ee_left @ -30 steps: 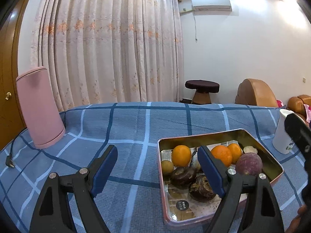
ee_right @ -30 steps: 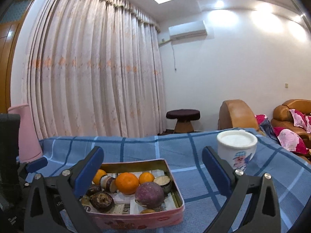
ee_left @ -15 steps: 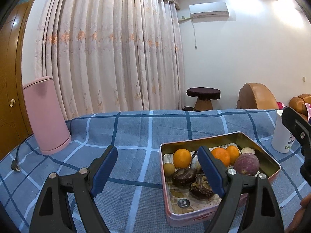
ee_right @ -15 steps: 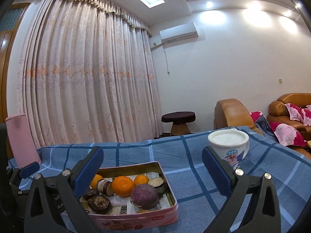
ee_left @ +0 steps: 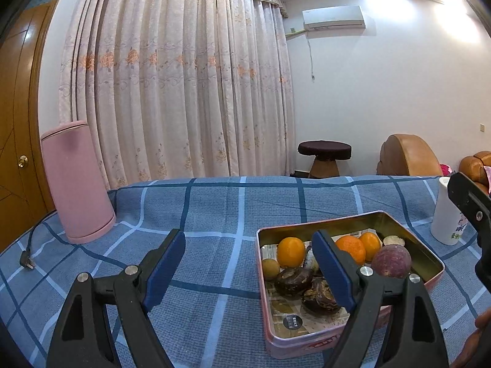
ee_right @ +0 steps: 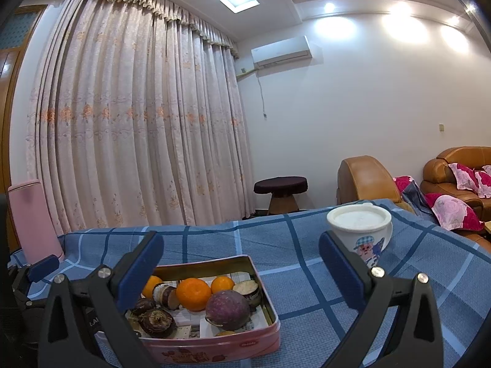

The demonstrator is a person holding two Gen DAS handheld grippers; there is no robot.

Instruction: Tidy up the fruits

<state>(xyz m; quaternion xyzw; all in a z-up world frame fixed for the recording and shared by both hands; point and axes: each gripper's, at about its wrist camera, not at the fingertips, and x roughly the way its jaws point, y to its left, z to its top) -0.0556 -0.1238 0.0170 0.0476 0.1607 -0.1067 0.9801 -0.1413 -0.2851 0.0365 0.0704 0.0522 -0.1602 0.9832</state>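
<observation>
A pink metal tin (ee_left: 429,259) (ee_right: 270,309) sits on the blue checked tablecloth and holds several fruits: oranges (ee_left: 291,247) (ee_right: 193,293), a round purple fruit (ee_left: 391,260) (ee_right: 227,309), dark wrinkled fruits (ee_left: 293,280) (ee_right: 156,322) and a small yellowish one (ee_left: 270,266). My left gripper (ee_left: 250,273) is open and empty, raised above the cloth just left of the tin. My right gripper (ee_right: 241,274) is open and empty, raised above the tin's right part.
A pink cylindrical container (ee_left: 76,181) (ee_right: 33,217) stands at the far left with a cable (ee_left: 29,254) beside it. A white lidded cup (ee_right: 360,230) (ee_left: 445,211) stands right of the tin. Curtains, a stool and brown sofas lie beyond the table.
Both grippers have risen and tilted upward, so the tin sits lower in both views and more ceiling shows. Both stay open and empty. The fruits have not moved.
</observation>
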